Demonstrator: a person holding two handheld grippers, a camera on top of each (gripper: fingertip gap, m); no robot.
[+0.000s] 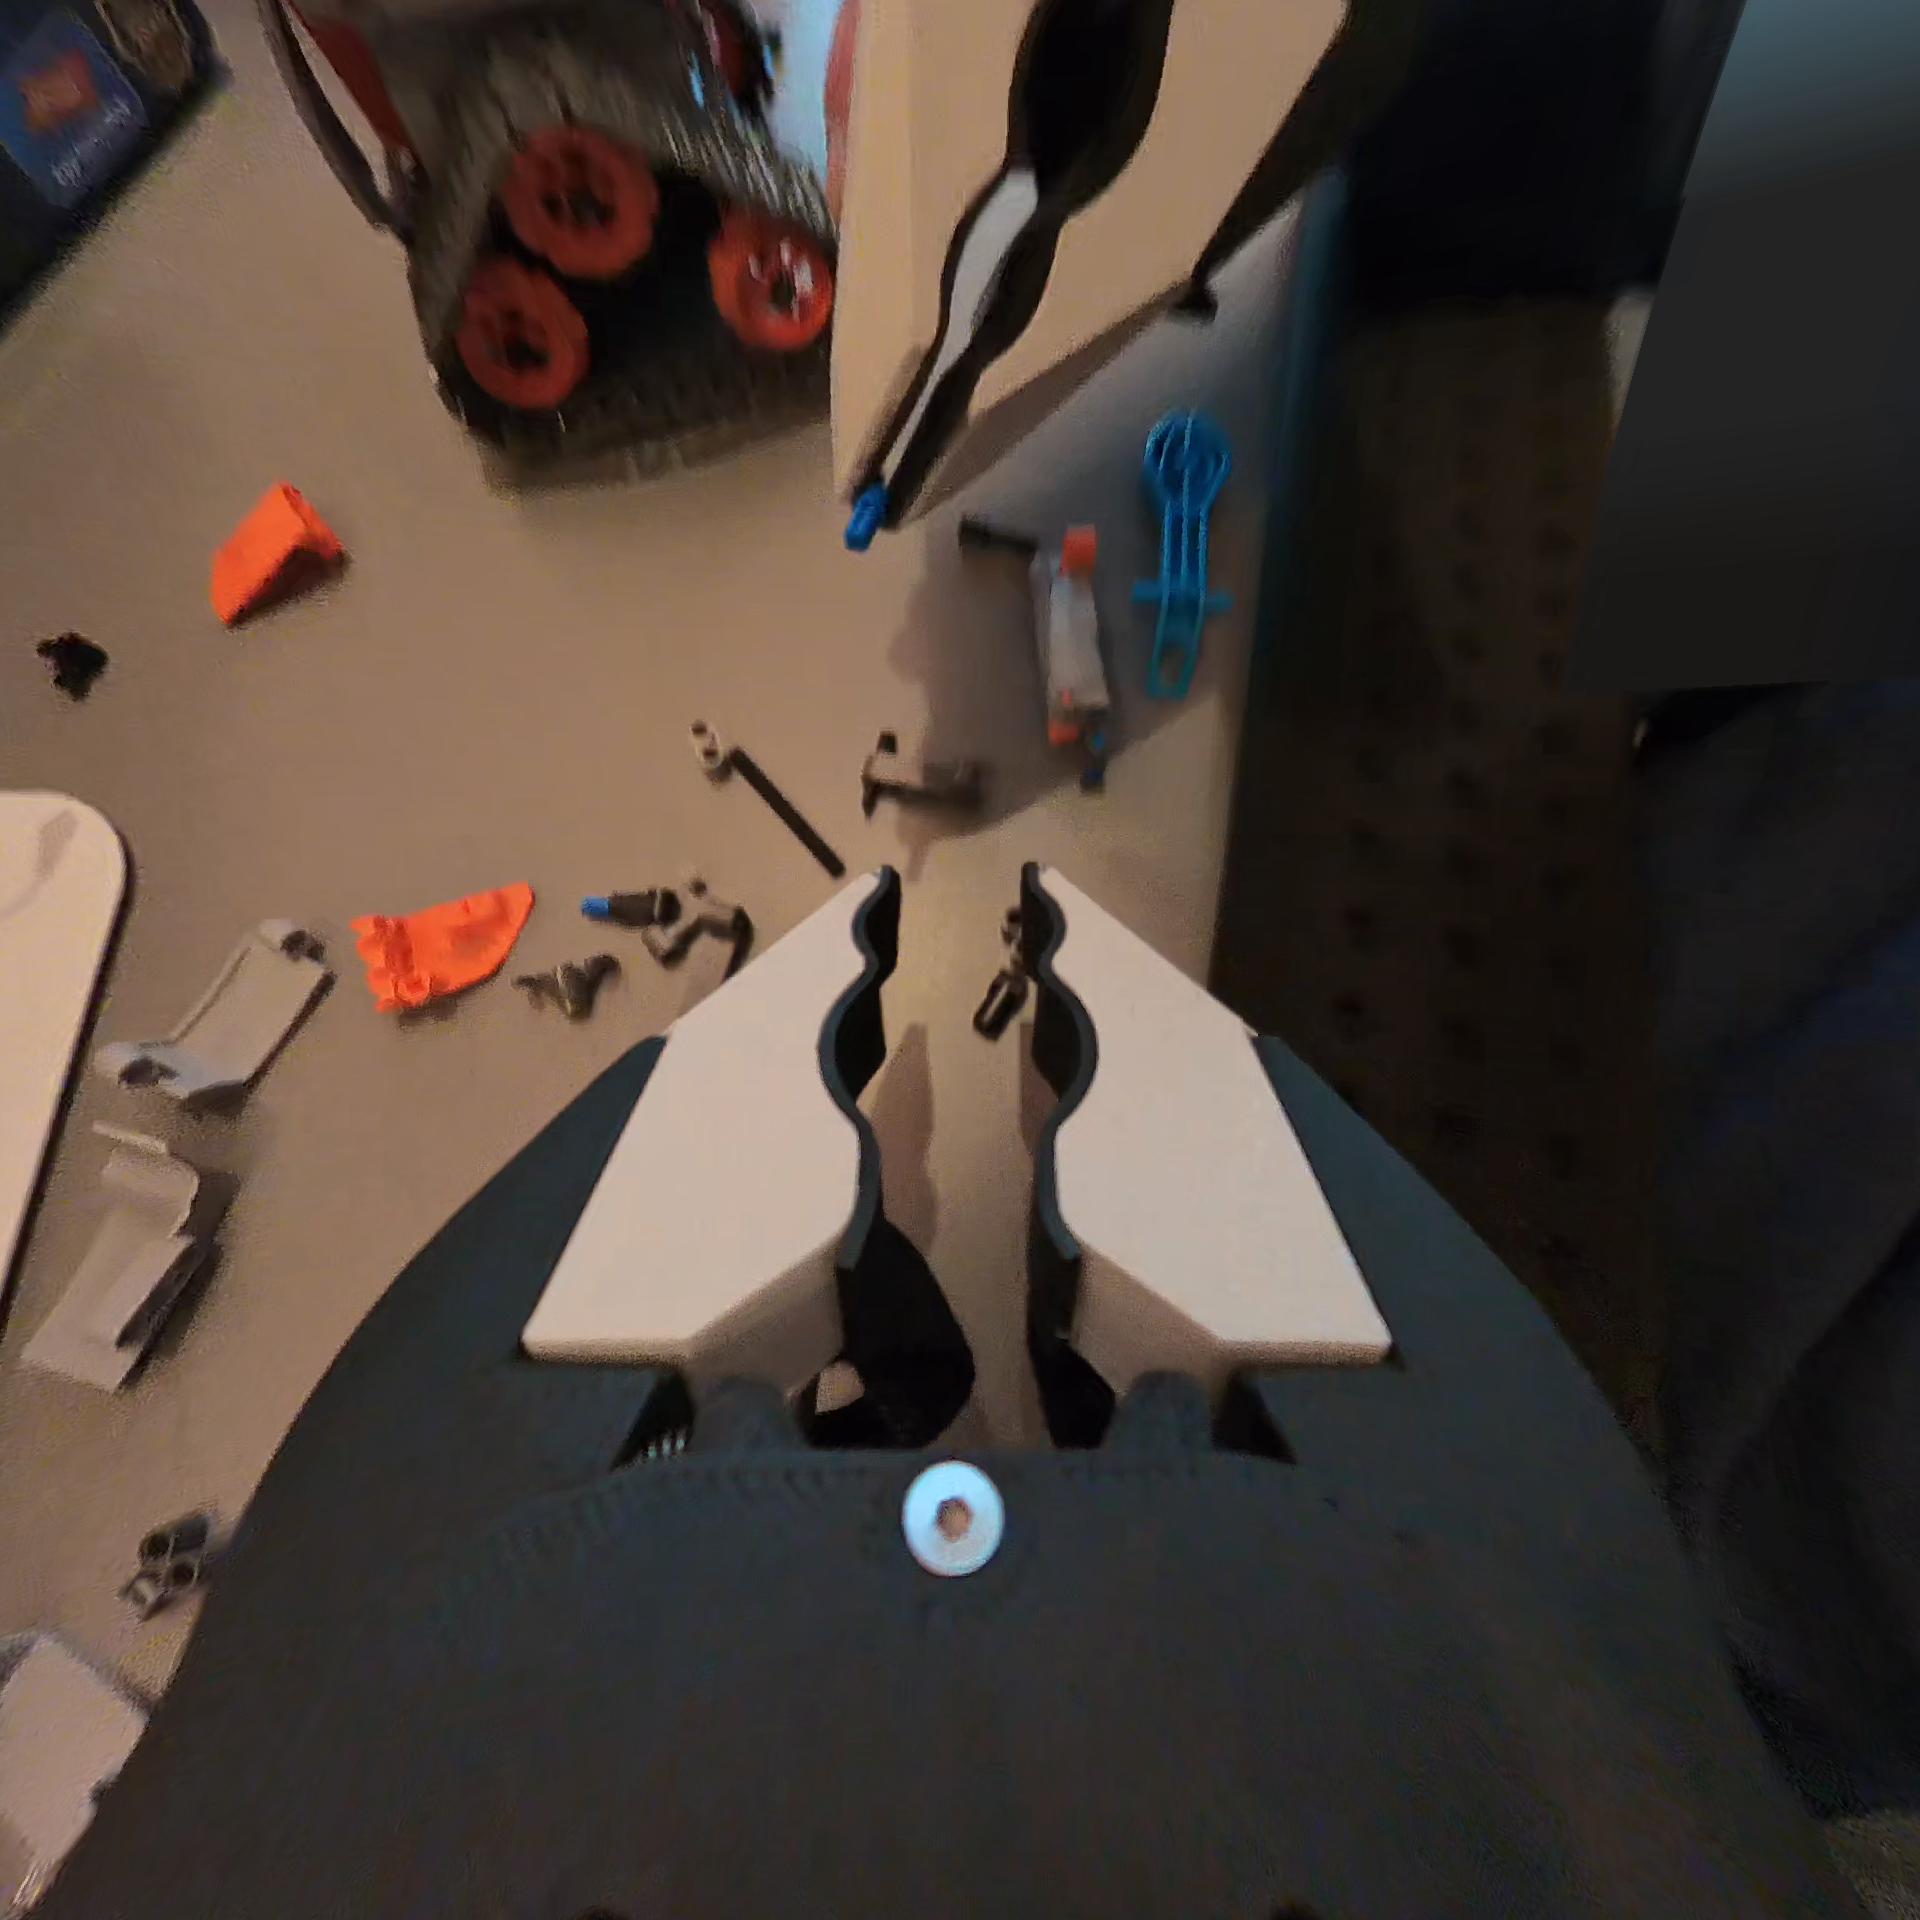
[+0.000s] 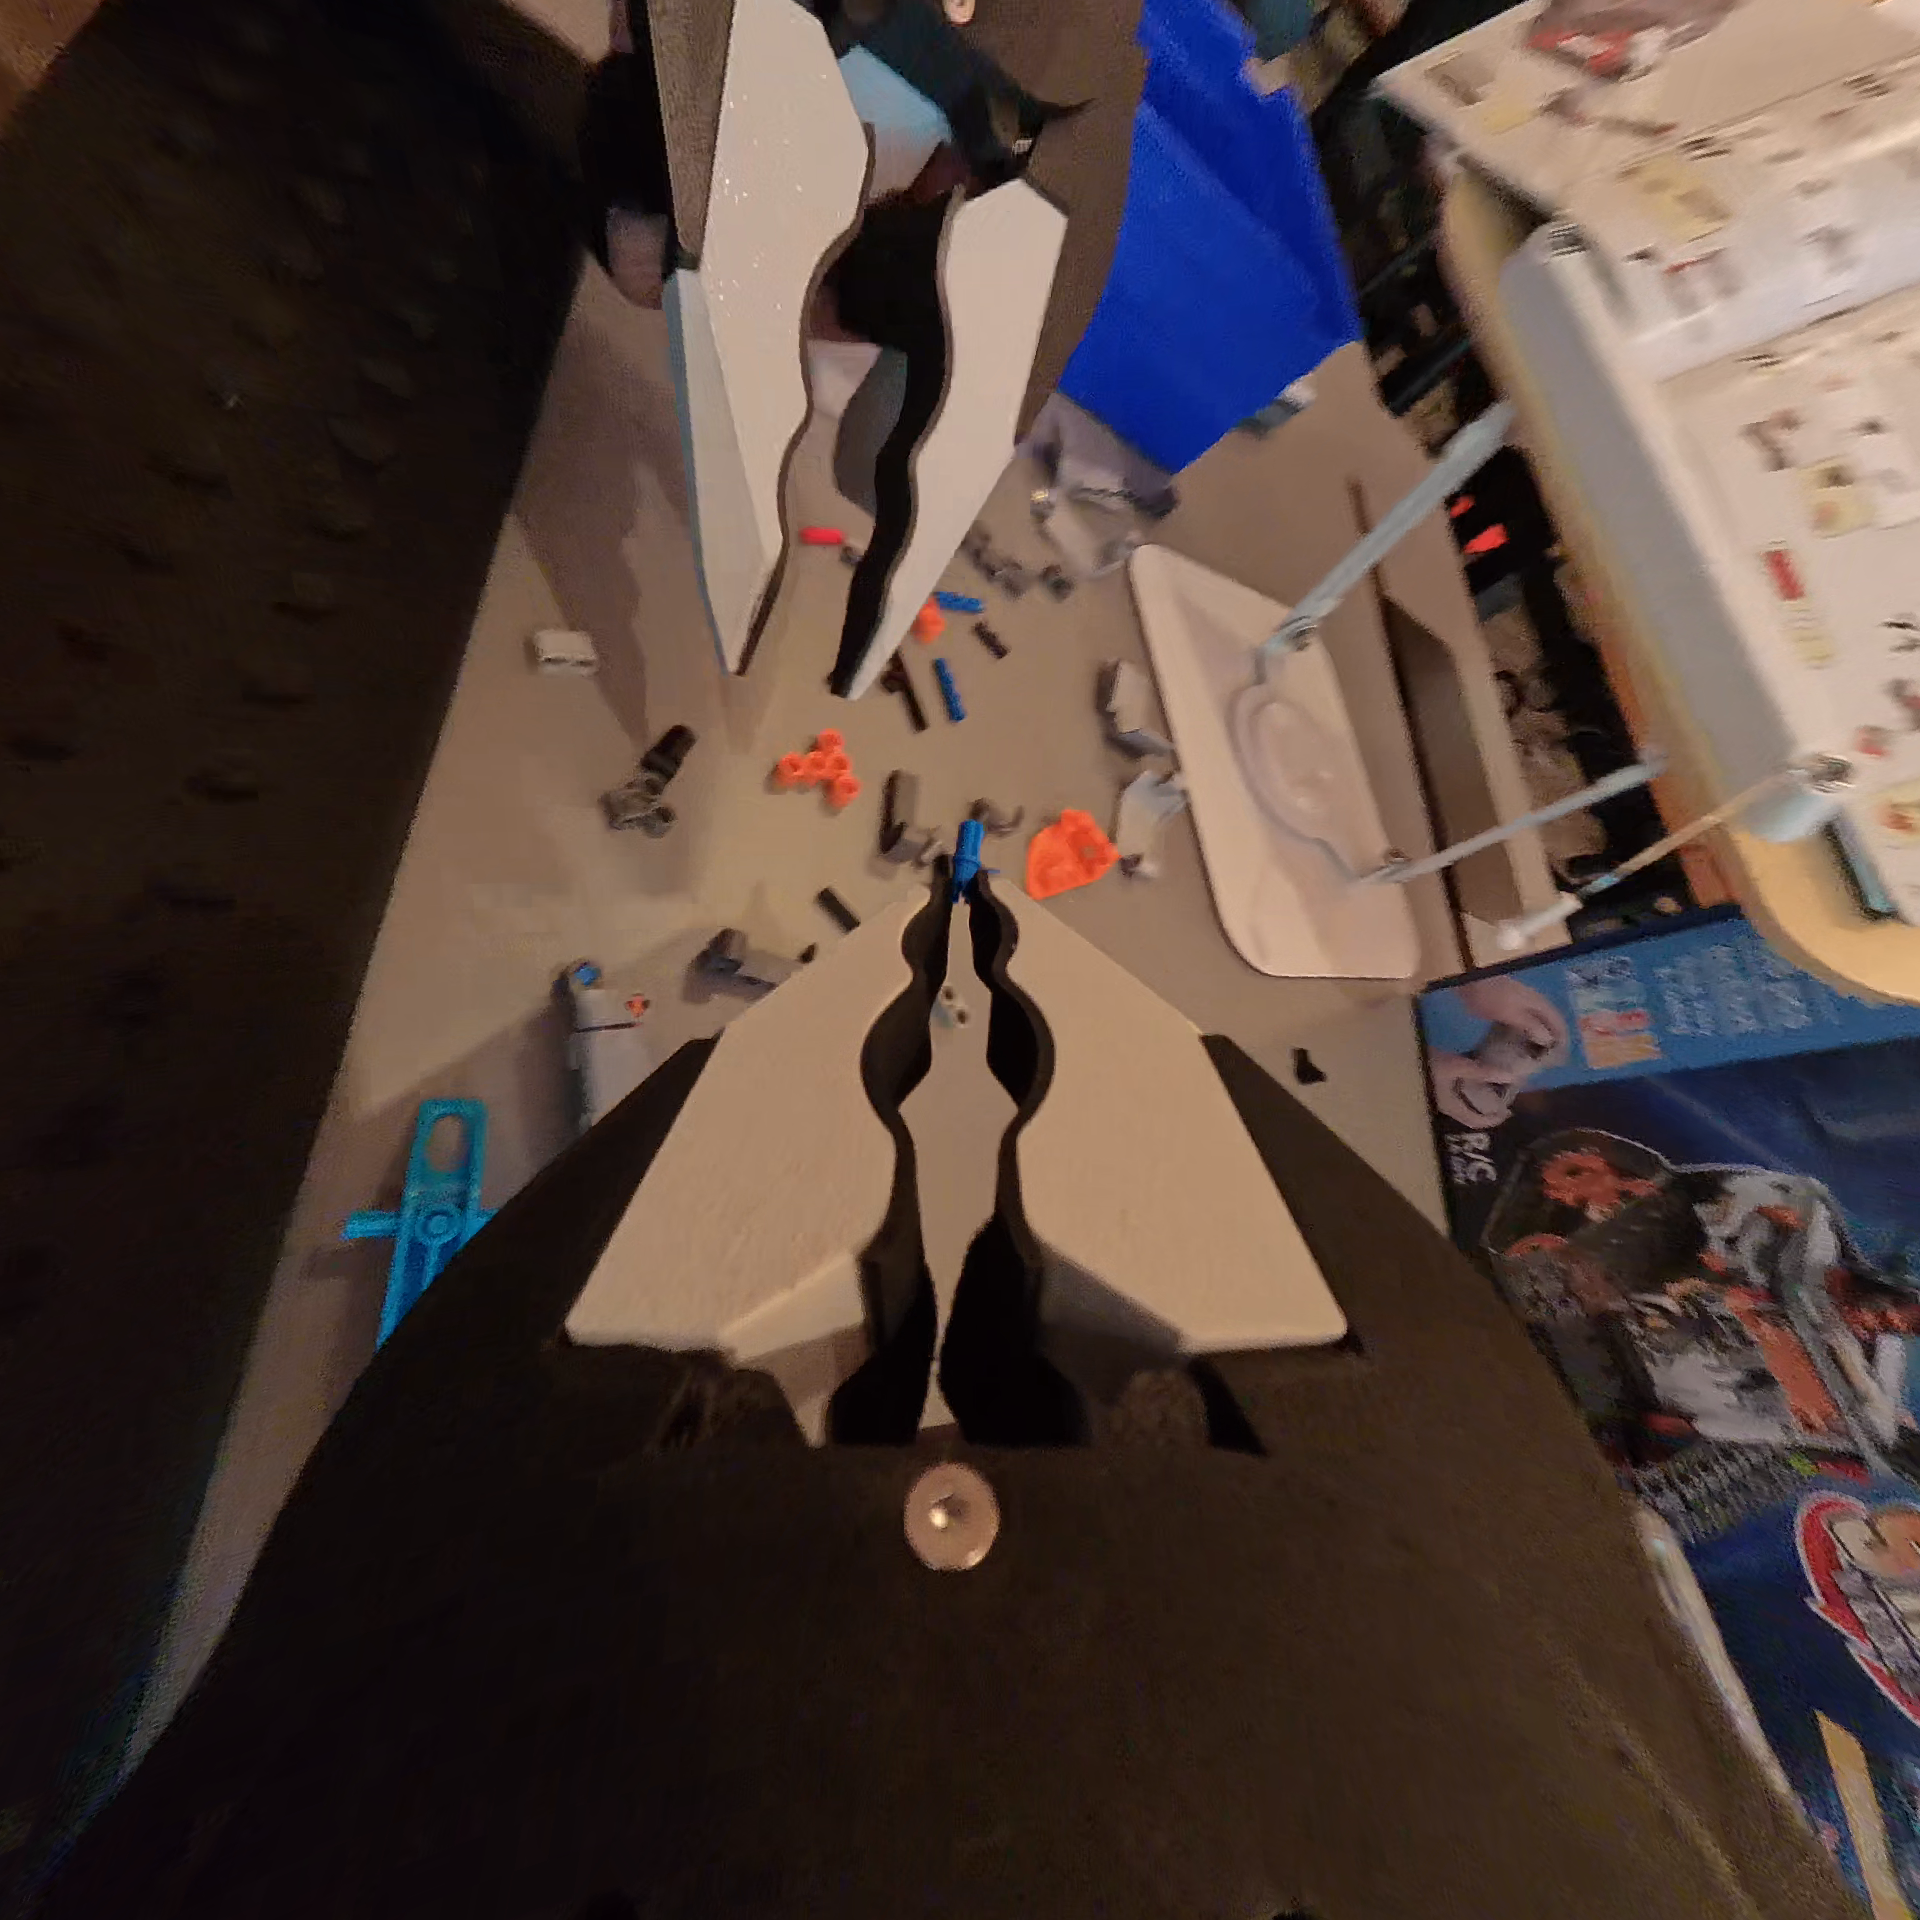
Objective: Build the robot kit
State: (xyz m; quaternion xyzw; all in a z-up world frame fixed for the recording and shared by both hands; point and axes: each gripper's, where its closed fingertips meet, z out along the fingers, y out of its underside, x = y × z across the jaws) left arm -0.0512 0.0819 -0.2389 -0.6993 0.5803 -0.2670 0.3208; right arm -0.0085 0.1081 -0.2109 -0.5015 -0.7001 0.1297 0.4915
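Observation:
My left gripper (image 1: 958,883) is open and empty, held over a tan table top among loose building-toy parts. A small black connector (image 1: 1000,982) lies just beside its right finger. My right gripper (image 2: 966,902) is shut on a small blue pin (image 2: 966,850) that sticks out past its tips. In the left wrist view the right gripper (image 1: 891,497) hangs ahead with the blue pin (image 1: 864,516) at its tips. In the right wrist view the left gripper (image 2: 795,675) shows open, farther off, above scattered parts.
A toy chassis with red wheels (image 1: 623,260) stands at the back. Orange panels (image 1: 272,551) (image 1: 442,940), a black axle (image 1: 792,816), a blue tool (image 1: 1182,540) and grey parts lie about. A white tray (image 2: 1382,914), a blue box (image 2: 1714,1247), a booklet (image 2: 1714,260) and a dark mat (image 2: 208,520) border the area. The grippers' ends are close to 7 cm from one another. My right tips are about 11 cm from the small black connector (image 1: 1000,982), my left tips only 6 cm. It turns up in the right wrist view (image 2: 666,775) as well.

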